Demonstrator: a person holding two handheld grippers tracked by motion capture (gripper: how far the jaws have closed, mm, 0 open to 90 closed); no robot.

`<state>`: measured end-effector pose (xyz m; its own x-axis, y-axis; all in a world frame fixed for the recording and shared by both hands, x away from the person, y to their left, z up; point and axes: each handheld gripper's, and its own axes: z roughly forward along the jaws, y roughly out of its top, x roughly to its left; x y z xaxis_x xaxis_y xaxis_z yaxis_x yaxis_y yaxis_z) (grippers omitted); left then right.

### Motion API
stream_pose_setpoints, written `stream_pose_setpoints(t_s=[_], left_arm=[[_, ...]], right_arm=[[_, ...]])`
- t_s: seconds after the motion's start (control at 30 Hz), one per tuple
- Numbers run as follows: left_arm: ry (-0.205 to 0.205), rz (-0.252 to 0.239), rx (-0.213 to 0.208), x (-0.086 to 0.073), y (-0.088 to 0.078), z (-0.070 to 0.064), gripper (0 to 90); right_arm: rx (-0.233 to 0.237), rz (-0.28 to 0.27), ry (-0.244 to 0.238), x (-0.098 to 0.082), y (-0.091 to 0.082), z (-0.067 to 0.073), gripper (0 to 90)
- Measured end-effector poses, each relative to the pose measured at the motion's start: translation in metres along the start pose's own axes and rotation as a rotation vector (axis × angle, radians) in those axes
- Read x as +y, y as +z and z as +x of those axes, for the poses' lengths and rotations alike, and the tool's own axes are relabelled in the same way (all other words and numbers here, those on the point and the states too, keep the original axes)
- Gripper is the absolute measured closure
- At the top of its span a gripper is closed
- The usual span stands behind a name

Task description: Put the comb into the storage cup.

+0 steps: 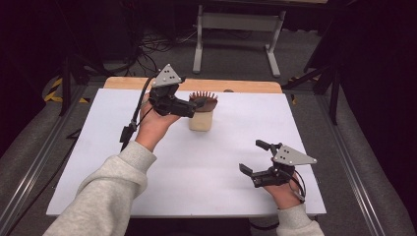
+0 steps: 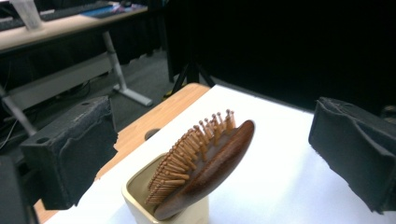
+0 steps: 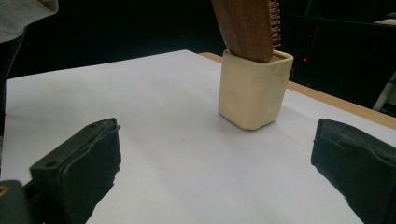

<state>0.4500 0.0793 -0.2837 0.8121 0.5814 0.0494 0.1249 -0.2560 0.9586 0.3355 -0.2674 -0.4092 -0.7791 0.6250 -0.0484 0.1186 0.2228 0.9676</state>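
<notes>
White tabletop [image 1: 196,167], wooden edge [image 1: 246,86], dark room

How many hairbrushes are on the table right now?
1. The wooden hairbrush stands tilted in the cream cup toward the far side of the white table, handle end down and bristle head sticking out. The cup's inside is partly hidden.

- Grey floor [image 1: 314,54] past the table's far edge, beyond the left tongs.
- White desk frame [image 1: 198,39] stands on it, farther off.
- Loose cables [image 1: 152,46] lie left of that frame.
- Dark curtain [image 1: 378,73] beyond the right tongs.
</notes>
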Motion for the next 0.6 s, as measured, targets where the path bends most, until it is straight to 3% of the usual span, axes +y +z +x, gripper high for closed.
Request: stream_pose_setpoints(t_s=[0.33,0.6], left_arm=[[0.031,-0.054,-0.018,0.001,-0.034,-0.004,0.7],[0.052,-0.069,-0.026,-0.012,-0.063,-0.007,0.7]], right_arm=[[0.006,0.005,-0.001,0.001,0.003,0.000,2.1],[0.003,0.005,0.002,0.001,0.003,0.000,2.2]])
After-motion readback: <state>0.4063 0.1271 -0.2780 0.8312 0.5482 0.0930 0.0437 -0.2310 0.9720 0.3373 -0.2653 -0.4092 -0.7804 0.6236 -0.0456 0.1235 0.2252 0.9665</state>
